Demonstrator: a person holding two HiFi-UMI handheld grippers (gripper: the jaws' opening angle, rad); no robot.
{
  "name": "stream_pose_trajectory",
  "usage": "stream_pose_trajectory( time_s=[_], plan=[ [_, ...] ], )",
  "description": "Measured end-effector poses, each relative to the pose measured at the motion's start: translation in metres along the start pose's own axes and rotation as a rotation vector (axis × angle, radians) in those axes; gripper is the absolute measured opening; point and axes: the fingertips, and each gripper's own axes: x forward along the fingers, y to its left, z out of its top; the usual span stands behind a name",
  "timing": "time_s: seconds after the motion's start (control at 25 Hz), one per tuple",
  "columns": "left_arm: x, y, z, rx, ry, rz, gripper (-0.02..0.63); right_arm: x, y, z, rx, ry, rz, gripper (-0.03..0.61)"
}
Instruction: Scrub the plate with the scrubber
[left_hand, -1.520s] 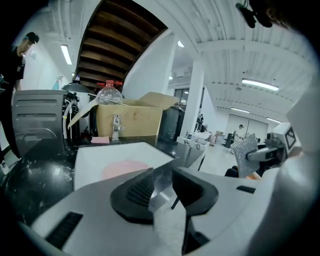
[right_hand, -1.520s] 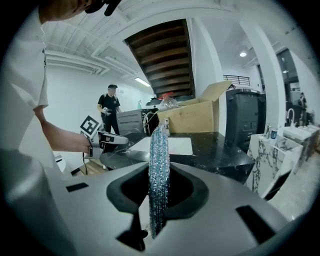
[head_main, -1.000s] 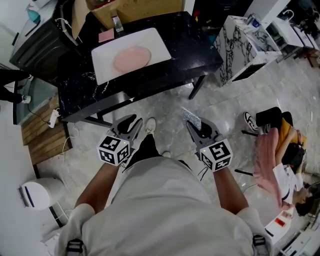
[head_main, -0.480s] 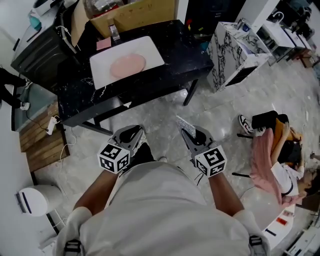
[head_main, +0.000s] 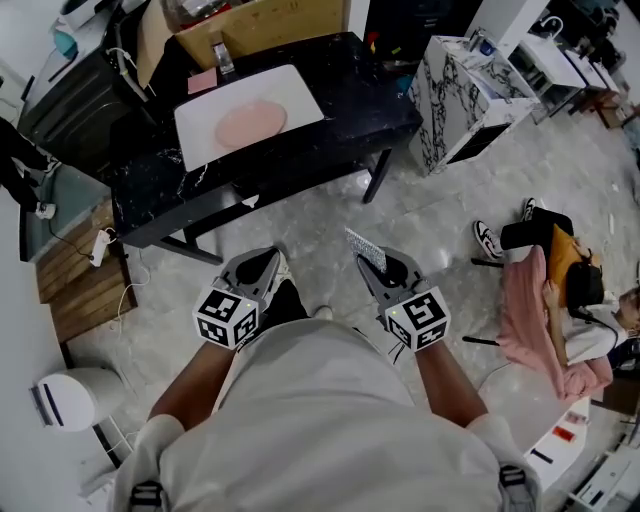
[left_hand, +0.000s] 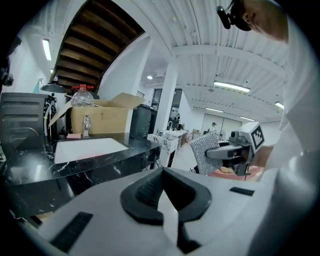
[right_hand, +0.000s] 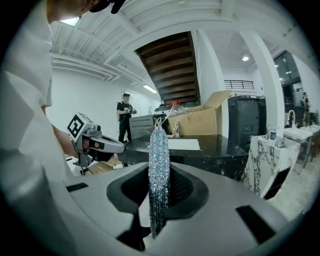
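Pinching the glittery scrubber (right_hand: 159, 170) edge-on, the right gripper (head_main: 378, 268) holds it upright, I'd guess so a flat face can meet the dish. The left gripper (left_hand: 164, 195) has just been closing on nothing, and its jaws now meet. Both hover at the person's waist, well apart from the pink plate (head_main: 250, 122), which lies on a white board (head_main: 300, 92) on the black table (head_main: 340, 135).

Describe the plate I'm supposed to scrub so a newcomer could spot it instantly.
Find the black marble-topped table ahead of the person. A white rectangular board lies on it. The pale pink round plate sits on that board, the only thing on it.
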Motion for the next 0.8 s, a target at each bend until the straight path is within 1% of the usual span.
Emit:
stream_pose_trajectory(
  time_s=[0.12,0.36,0.56,0.8],
  plan=[
    [-0.0022,-0.0048,-0.0009,0.012,0.002,-0.008,-0.005,0.0022,0.0042,0.0027,-0.014,-0.008,0.012,0.078],
    [-0.0037,-0.0085,-0.0033,0.003,0.016,-0.025,-0.005,0.0040,0.0101,0.0040,-0.024,-0.011,0.029,0.078],
    [-0.0019,-0.0079,-0.0045,0.005,0.020,-0.025,-0.005,-0.0001,0.0089,-0.0012,-0.016,-0.004,0.018,0.078],
    [0.0036,-0.0111,-0.0024,-0.003,0.017,-0.050,-0.005,-0.0037,0.0044,-0.0042,-0.008,-0.002,0.008,0.078]
  ],
)
